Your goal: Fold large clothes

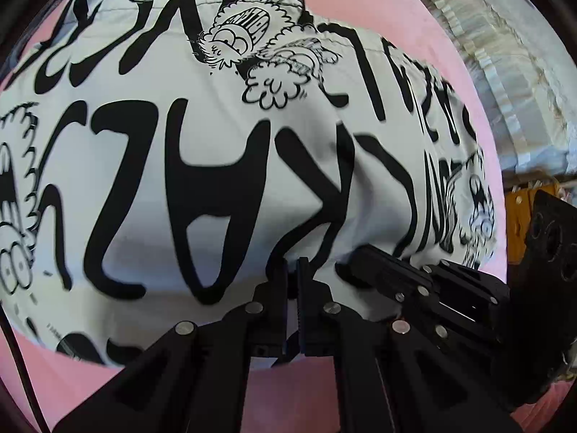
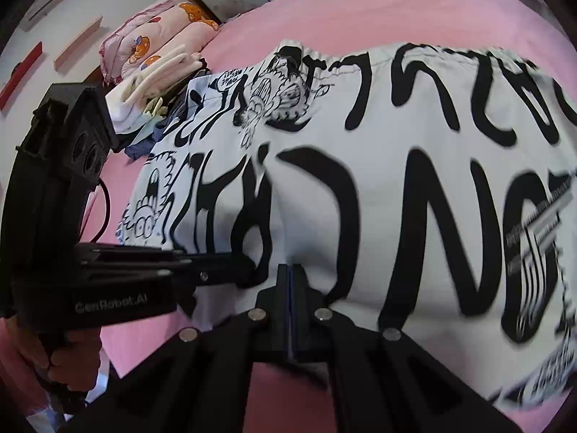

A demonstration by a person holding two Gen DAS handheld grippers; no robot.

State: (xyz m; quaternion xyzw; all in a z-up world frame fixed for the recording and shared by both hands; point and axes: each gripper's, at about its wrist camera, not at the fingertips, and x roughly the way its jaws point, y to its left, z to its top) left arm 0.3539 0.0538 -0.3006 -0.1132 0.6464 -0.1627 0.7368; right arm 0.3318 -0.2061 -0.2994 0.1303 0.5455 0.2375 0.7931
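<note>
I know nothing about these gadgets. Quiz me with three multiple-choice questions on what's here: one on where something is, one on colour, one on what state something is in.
1. Where does the white garment with black cartoon print lie?
A. on the pink bedcover
B. on a wooden floor
C. on a hanger

2. What colour are the big letters on the garment?
A. red
B. black
C. green

3. How do the fingers of the right gripper stand?
A. wide open
B. closed together at the garment's near edge
C. out of sight

Answers: 1 A, pink cover shows around the cloth in both views. 2 B, the lettering is black on white. 3 B, the two fingers meet with no gap visible in the right wrist view.
</note>
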